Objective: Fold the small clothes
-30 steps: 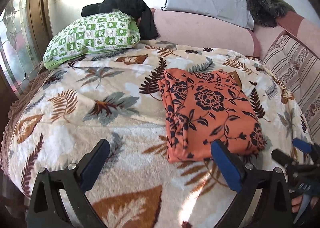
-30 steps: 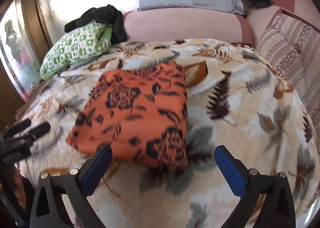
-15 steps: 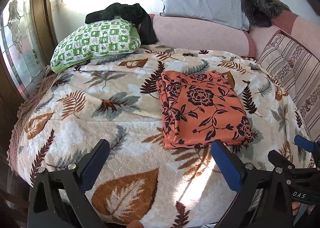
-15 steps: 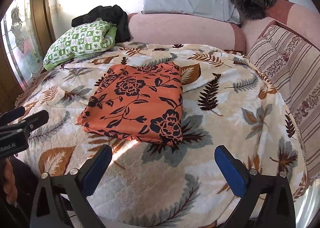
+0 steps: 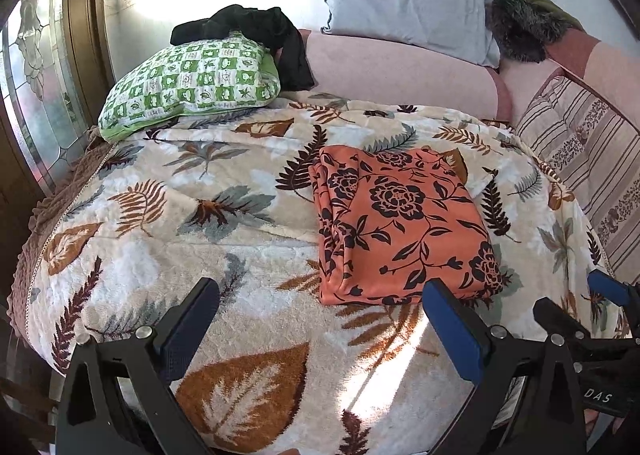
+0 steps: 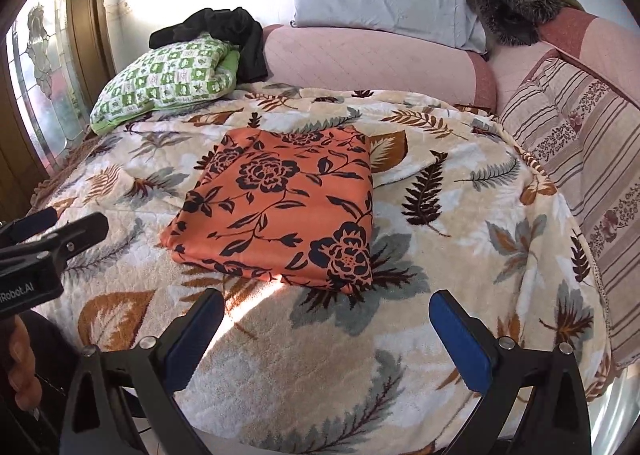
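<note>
An orange floral cloth (image 5: 404, 223) lies folded into a neat rectangle on the leaf-print blanket (image 5: 168, 215), toward the right of the bed's middle. The left gripper (image 5: 320, 325) hangs over the near edge with its blue pads wide apart, holding nothing; the right gripper (image 6: 326, 329) does likewise, just near of the cloth. Far left rests a green checked pillow (image 5: 192, 83) with a dark garment (image 5: 256, 27) heaped on it, perhaps trousers.
</note>
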`<state>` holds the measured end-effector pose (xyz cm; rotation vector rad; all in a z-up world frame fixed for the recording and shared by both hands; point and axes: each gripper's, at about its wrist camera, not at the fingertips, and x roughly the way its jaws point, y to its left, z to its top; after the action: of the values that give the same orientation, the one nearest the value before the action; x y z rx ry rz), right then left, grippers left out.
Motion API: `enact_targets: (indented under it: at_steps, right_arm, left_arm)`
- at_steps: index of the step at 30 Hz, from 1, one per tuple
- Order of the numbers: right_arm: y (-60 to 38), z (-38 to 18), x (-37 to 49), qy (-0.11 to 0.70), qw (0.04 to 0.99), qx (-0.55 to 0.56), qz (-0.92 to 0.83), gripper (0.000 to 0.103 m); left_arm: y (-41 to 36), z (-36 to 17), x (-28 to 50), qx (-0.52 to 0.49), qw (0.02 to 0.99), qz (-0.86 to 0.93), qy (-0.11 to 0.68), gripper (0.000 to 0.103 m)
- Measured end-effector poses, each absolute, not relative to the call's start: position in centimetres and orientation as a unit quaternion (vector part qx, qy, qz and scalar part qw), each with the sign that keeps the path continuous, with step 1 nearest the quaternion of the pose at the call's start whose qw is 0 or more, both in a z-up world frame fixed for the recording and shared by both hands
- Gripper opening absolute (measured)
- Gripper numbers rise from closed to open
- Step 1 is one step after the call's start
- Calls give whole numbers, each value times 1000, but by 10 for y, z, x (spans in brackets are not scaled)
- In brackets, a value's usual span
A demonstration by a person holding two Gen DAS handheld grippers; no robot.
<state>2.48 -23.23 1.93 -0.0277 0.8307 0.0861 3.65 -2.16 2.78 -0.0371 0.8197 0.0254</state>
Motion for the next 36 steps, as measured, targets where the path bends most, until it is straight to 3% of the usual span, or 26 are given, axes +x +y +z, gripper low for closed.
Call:
enact_targets:
  at_steps: [36]
  right_arm:
    - [-234, 26, 41, 405, 914, -9, 22, 103]
  left_arm:
    - [-34, 39, 48, -7, 920, 12, 392, 101]
